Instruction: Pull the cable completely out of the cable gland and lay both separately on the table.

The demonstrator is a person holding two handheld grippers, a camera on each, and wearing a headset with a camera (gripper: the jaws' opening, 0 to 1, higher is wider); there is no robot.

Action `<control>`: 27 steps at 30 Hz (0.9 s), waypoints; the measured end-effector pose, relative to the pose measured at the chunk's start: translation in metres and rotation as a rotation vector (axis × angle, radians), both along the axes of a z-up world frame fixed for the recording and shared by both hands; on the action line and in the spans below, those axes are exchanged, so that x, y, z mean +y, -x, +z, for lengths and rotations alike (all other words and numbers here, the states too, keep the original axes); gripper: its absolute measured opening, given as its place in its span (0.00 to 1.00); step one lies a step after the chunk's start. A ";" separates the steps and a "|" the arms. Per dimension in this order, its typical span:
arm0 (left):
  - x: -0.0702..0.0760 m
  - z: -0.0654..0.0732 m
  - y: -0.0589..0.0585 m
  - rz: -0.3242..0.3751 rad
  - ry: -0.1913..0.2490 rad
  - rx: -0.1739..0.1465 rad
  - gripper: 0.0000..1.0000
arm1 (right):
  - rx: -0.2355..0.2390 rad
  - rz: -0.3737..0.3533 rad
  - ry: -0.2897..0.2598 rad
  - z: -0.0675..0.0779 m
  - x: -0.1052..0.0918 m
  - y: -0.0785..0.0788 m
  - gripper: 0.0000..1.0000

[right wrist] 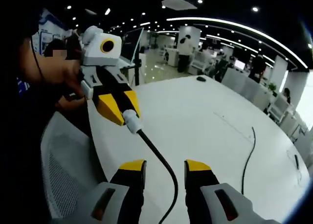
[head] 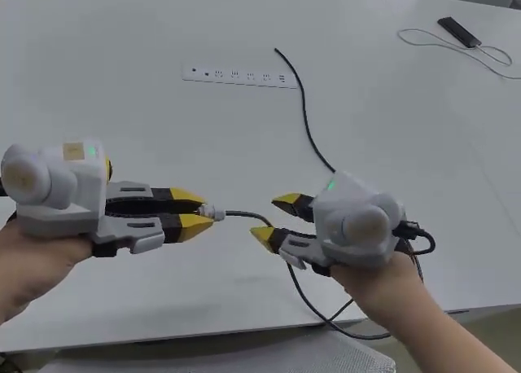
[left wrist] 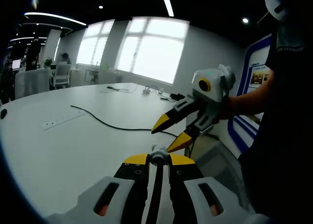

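Extraction has yet to begin. The small pale-grey plastic cable gland (head: 212, 213) is held in the air above the near edge of the white worktop (head: 122, 112), clamped between the yellow-tipped fingers of the left gripper (head: 198, 211). Out of the gland's free end comes the thin black round cable (head: 244, 215). It runs between the fingers of the right gripper (head: 274, 218), then droops away below the gland, past the worktop's edge. Those right fingers stand apart, one on each side of the cable just beside the gland, and grip nothing.

I judge the step in hand to be taking hold of the cable. The next move calls for the right fingers to close on it near the gland, then a steady draw directly away from the gland, with the left clamp firm. How much cable sits inside the gland I cannot tell, so more than one pull may be needed.

Beyond the gland on the worktop lies a long white power strip (head: 238, 76). A black line (head: 305, 116) snakes from past the strip back toward the gland until the right gripper hides it; it may be the same cable's tail. Far beyond the gland to the right rests a slim black device (head: 459, 31). A grey mesh chair back (right wrist: 63, 180) sits below the gland, where the drooping loop could snag.
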State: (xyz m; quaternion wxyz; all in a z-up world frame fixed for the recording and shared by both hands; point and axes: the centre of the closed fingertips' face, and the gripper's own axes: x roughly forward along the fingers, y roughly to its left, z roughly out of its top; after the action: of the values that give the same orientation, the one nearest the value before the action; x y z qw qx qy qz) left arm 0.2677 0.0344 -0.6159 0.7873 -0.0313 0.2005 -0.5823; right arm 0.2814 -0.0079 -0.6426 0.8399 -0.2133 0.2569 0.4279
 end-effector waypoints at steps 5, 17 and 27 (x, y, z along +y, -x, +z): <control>-0.002 0.000 0.000 -0.009 -0.004 0.000 0.15 | -0.042 0.067 0.056 0.002 0.013 0.002 0.25; -0.004 -0.001 0.001 -0.017 -0.008 0.006 0.15 | -0.133 0.197 0.142 0.006 0.031 0.006 0.09; -0.002 -0.005 0.001 -0.017 -0.015 0.010 0.15 | -0.123 0.215 0.143 0.001 0.035 0.009 0.01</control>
State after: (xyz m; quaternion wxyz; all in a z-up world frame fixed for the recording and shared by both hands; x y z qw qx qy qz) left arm 0.2670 0.0323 -0.6207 0.7813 -0.0268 0.2091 -0.5874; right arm 0.2721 0.0273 -0.6416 0.7861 -0.3247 0.2104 0.4821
